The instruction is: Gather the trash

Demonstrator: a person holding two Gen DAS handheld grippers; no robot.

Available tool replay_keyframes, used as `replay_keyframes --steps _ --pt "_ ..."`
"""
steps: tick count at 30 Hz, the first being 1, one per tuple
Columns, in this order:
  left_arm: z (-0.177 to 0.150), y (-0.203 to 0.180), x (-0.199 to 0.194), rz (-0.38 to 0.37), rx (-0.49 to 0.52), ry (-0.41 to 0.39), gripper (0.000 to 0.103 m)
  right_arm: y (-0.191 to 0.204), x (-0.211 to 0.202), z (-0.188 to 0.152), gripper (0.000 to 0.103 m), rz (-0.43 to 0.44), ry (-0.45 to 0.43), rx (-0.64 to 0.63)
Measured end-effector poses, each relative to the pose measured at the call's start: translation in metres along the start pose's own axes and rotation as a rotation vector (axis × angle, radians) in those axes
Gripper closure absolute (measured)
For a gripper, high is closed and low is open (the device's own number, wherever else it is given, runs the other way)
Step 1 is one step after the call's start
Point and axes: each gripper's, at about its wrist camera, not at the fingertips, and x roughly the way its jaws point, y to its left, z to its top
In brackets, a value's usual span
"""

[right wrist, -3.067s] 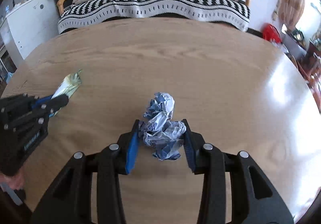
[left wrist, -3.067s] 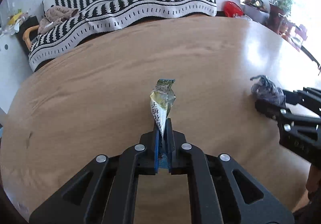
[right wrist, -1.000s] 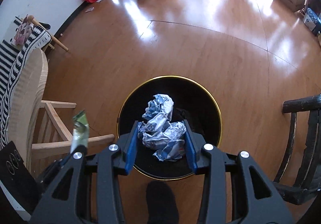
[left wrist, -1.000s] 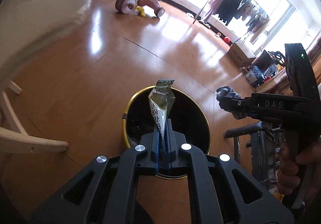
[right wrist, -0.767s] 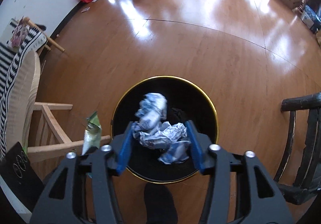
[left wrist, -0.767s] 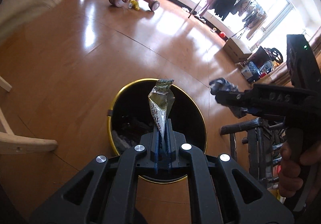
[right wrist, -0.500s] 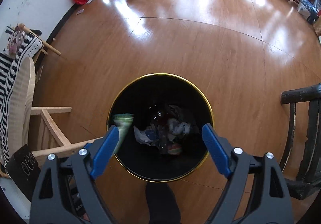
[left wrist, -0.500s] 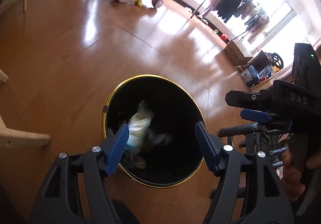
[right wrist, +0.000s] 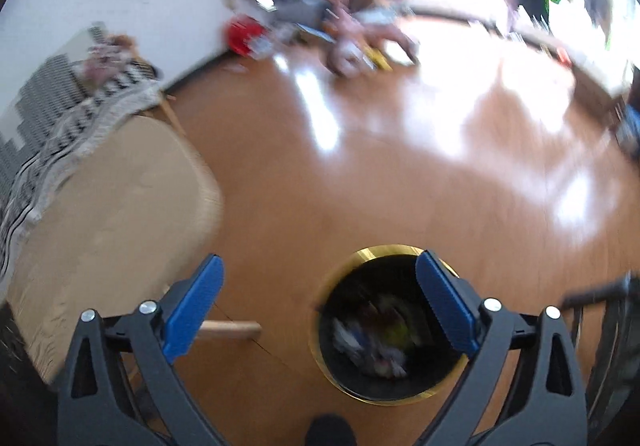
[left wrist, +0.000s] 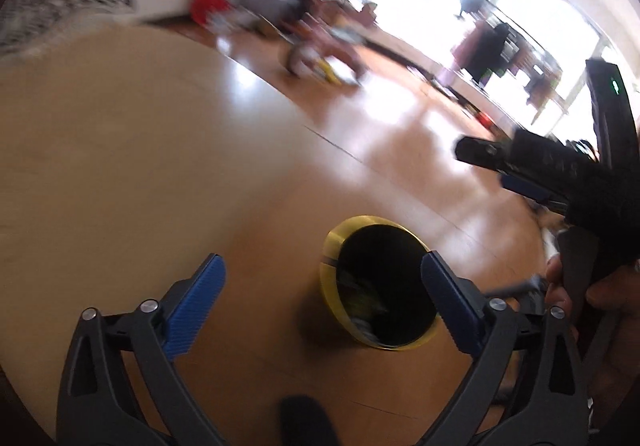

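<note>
Floorboards [right wrist: 360, 182] lay open and bare past the table edge [right wrist: 208, 182]. I had both tongs angled down above the gold-rimmed bin [right wrist: 394, 398]; left gripper [left wrist: 322, 306] and right gripper [right wrist: 318, 304] had just spread wide, empty. Trash [right wrist: 372, 342] sat inside.

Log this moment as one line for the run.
left tongs: open, empty, jaws just opened | right tongs: open, empty, jaws just opened | trash: in bin | next: more trash

- The bin [right wrist: 362, 256] mouth lies open, nothing over it.
- The table [right wrist: 112, 206] edge juts just left of it.
- A dark chair [right wrist: 600, 294] crowds its right.
- Bare floor [right wrist: 380, 166] stretches beyond.
</note>
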Motion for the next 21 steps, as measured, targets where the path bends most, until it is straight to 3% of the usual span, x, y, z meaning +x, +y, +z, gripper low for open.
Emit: replay_keyframes --steps 4,9,15,21 --pt "0.003 0.075 -0.092 0.197 -0.099 -0.115 0.007 0.092 -0.029 -0.004 0.007 0.137 -0.074 -0.119" --pt "-0.020 0.164 -0.216 0.499 -0.189 -0.230 0.007 0.203 -0.048 -0.023 0.007 0.309 -0.078 -0.251" --pt "-0.070 0.232 -0.329 0.731 -0.310 -0.301 0.007 0.330 -0.060 -0.061 0.007 0.438 -0.055 -0.420" --pt "-0.107 0.276 -0.385 0.869 -0.395 -0.313 0.007 0.420 -0.064 -0.100 0.007 0.505 -0.025 -0.533"
